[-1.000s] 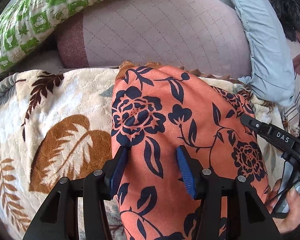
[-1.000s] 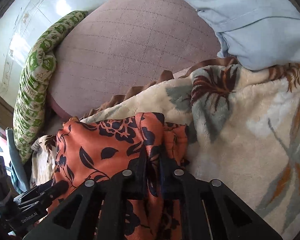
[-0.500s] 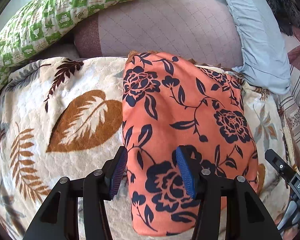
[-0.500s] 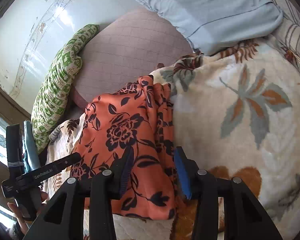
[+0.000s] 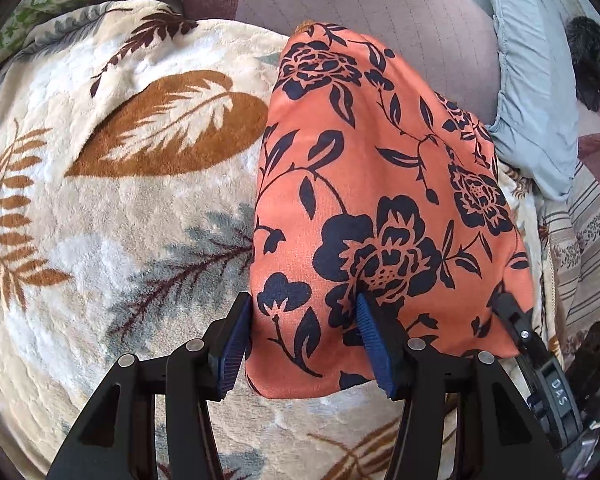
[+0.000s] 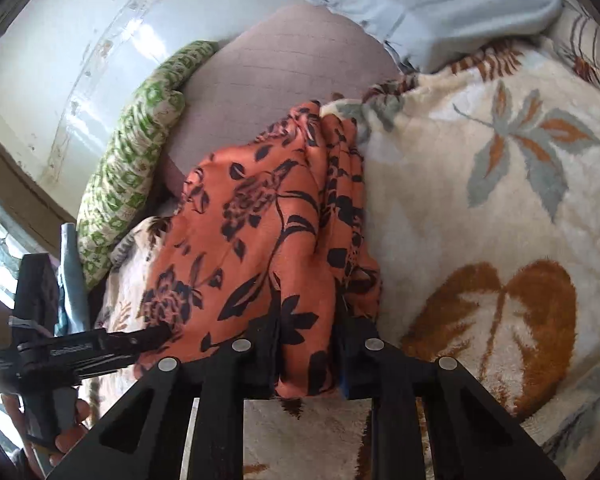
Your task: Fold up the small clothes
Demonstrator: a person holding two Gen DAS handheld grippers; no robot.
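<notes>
leaf-print blanket [image 5: 140, 208] bears one orange floral garment [image 5: 364, 184]; left gripper [image 5: 304, 336] spread, right gripper [image 6: 306, 356] spread around its edge.

White letters "DAS" read on the black body of the right gripper [image 5: 512, 322], at the lower right edge of the left wrist view. On the black arm of the left gripper [image 6: 156, 336], in the right wrist view, a small white label starts "Gen" and the rest is too blurred to read. No other text legible.
</notes>
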